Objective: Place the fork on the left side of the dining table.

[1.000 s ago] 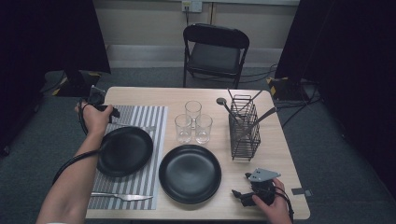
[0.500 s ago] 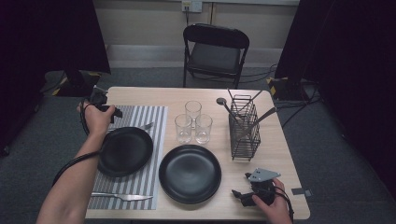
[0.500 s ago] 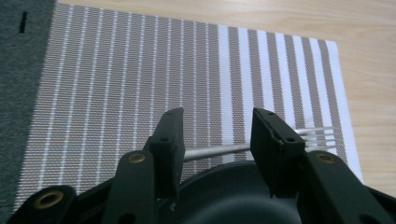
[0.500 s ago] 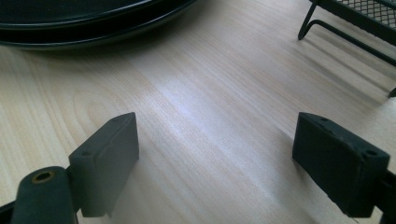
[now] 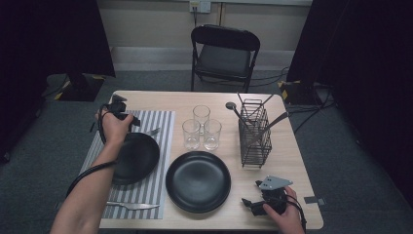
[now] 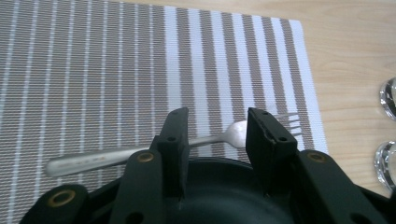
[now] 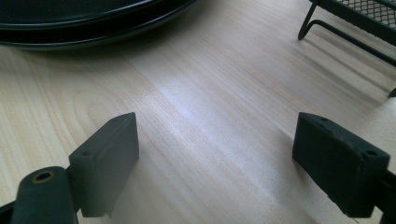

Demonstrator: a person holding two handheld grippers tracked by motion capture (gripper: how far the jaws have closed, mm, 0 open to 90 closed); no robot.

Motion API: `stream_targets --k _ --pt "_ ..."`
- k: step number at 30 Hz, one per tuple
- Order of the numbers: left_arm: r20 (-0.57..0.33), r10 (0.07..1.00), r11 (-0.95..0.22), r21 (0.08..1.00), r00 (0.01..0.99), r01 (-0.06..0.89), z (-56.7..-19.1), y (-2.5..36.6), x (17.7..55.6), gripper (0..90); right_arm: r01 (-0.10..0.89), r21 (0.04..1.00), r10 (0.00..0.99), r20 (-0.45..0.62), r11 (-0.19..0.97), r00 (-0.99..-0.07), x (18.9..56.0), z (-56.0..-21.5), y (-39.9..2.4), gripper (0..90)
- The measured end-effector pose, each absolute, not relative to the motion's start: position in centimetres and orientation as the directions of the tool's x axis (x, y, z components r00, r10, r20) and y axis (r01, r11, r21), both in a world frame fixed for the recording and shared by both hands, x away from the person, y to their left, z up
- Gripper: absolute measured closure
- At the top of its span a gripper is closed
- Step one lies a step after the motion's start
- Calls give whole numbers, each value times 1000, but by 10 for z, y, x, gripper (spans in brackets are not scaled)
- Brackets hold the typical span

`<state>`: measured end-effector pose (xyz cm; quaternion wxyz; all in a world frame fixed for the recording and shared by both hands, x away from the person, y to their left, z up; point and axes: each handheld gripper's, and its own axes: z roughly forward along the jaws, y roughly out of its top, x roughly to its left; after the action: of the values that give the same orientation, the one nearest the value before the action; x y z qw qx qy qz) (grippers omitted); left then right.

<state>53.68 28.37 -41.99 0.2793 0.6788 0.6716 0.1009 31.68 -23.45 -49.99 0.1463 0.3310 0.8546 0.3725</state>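
A silver fork point(image 6: 140, 151) lies on the striped placemat point(image 6: 93, 70), at twelve o'clock of the left black plate point(image 5: 134, 156). The left gripper point(image 6: 215, 135) straddles its neck, jaws just narrowing, not yet pinching. Next, probably close and lift. The right gripper point(image 7: 215, 158) rests wide open.

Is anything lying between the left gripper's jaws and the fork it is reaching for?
Nothing but bare striped placemat: in the left gripper view, the left gripper hangs over the fork, its jaws just closing, not yet touching it.
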Motion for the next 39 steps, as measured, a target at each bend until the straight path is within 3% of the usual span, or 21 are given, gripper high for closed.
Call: stream_targets --k 14,39 --pt "-262 958 31 502 118 864 -431 249 542 597 456 734 674 -4 504 -739 317 -500 -235 137" --pt "-252 957 -4 485 145 874 -443 221 549 594 457 734 675 -3 503 -738 317 -500 -234 137"
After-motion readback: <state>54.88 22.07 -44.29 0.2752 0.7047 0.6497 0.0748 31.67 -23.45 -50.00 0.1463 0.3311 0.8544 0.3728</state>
